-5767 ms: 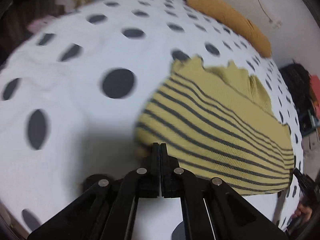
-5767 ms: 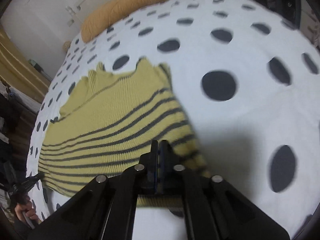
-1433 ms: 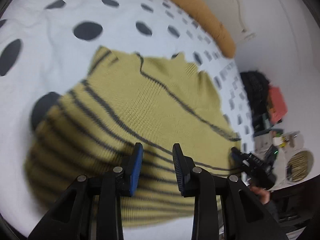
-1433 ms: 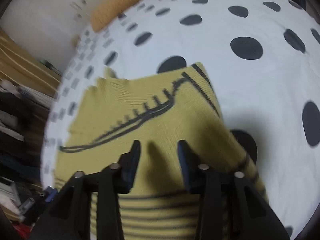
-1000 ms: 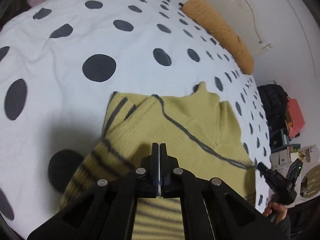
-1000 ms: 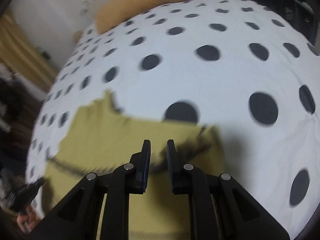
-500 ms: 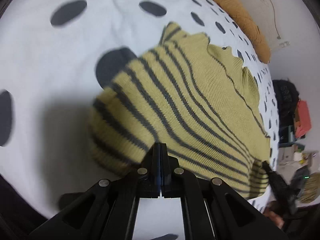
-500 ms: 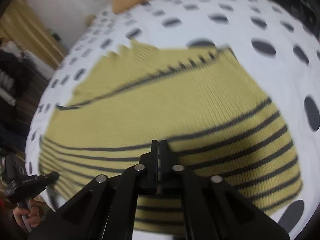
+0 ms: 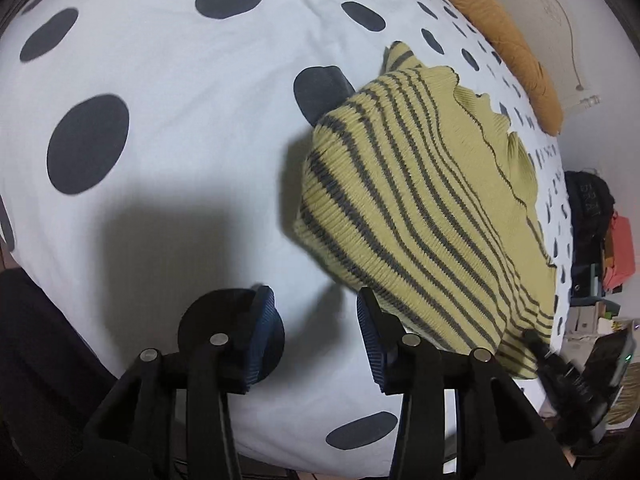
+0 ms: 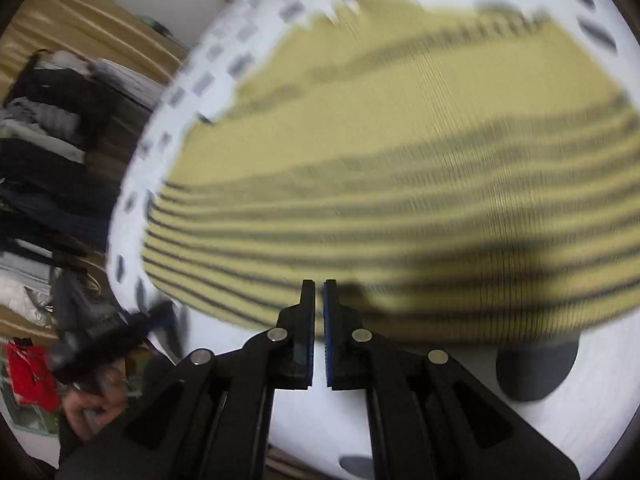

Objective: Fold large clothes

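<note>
White bedding with dark dots (image 9: 168, 92) fills my left wrist view, the folded yellow striped sweater (image 9: 420, 200) lying at two o'clock. My left gripper (image 9: 318, 324) tilts steeply down beside the sweater's near edge; its fingers, just opened, stand apart with only bedding between them. In my blurred right wrist view, the right gripper (image 10: 319, 312) angles down at the sweater's near hem, fingers together bar a sliver and gripping nothing.
</note>
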### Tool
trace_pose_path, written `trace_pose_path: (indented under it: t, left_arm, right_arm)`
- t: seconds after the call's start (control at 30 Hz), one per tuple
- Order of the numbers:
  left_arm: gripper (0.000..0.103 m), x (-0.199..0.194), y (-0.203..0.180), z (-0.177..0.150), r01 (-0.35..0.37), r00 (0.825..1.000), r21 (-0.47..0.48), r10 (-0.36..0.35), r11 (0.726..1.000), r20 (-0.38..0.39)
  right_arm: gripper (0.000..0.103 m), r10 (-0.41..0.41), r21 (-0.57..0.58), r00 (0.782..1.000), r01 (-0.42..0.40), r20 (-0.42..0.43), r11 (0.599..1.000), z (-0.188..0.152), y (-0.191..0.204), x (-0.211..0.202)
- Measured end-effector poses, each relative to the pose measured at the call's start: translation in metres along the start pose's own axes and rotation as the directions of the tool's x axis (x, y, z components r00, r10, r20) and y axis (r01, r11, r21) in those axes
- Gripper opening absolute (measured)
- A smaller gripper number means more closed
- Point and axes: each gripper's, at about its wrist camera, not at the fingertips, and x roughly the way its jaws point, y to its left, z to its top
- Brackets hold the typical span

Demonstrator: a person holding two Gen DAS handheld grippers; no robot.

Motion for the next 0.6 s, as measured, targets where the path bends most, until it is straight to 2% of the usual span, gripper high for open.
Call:
trace_pose_path:
  t: [0.07,0.13,0.17,0.2,0.23,0.27,0.33,0.5,0.53,0.6]
  left_arm:
    - [0.044,0.003,0.002,-0.002,0.045,0.999,-0.016,-0.045,0.999,0.005]
    - [0.044,0.003,0.001,0.000,0.098,0.995,-0.027,-0.098,0.995,0.022]
    - [0.045,0.002,0.000,0.001,0.121,0.992,-0.028,-0.120,0.992,0.035]
    - [0.049,0.003,-0.002,0.003,0.142,0.989,-0.023,-0.141,0.990,0.050]
    - [0.059,0.006,-0.005,0.006,0.145,0.988,-0.018,-0.144,0.989,0.058]
    - [0.063,0.010,-0.008,0.010,0.146,0.987,-0.018,-0.145,0.989,0.067]
    - [0.063,0.023,-0.010,0.017,0.170,0.984,-0.035,-0.167,0.985,0.068]
    - [0.065,0.042,-0.007,0.030,0.224,0.971,-0.106,-0.212,0.969,0.114]
    - [0.063,0.042,-0.009,0.032,0.231,0.967,-0.109,-0.216,0.967,0.132]
    - [0.039,0.041,-0.008,0.034,0.228,0.966,-0.121,-0.209,0.966,0.154]
  right_arm:
    - [0.004,0.028,-0.024,0.999,-0.027,0.044,0.999,0.016,0.014,0.002]
    - [0.004,0.043,-0.011,0.999,-0.043,0.028,0.999,0.024,0.019,0.023]
    - [0.004,0.051,-0.006,0.999,-0.051,-0.005,0.999,0.024,0.019,0.038]
    - [0.004,0.014,-0.014,0.997,-0.015,-0.070,1.000,0.020,0.021,0.061]
    - [0.003,-0.056,-0.030,0.988,0.052,-0.147,0.998,0.014,0.025,0.084]
    - [0.002,-0.096,-0.047,0.976,0.089,-0.194,0.995,0.008,0.025,0.101]
    - [0.003,-0.128,-0.077,0.977,0.117,-0.169,0.990,0.012,0.035,0.094]
    - [0.004,-0.117,-0.090,0.983,0.105,-0.142,0.990,0.022,0.051,0.079]
    - [0.004,-0.117,-0.097,0.984,0.104,-0.138,0.990,0.025,0.053,0.077]
    - [0.004,-0.106,-0.113,0.987,0.092,-0.121,0.989,0.034,0.060,0.075]
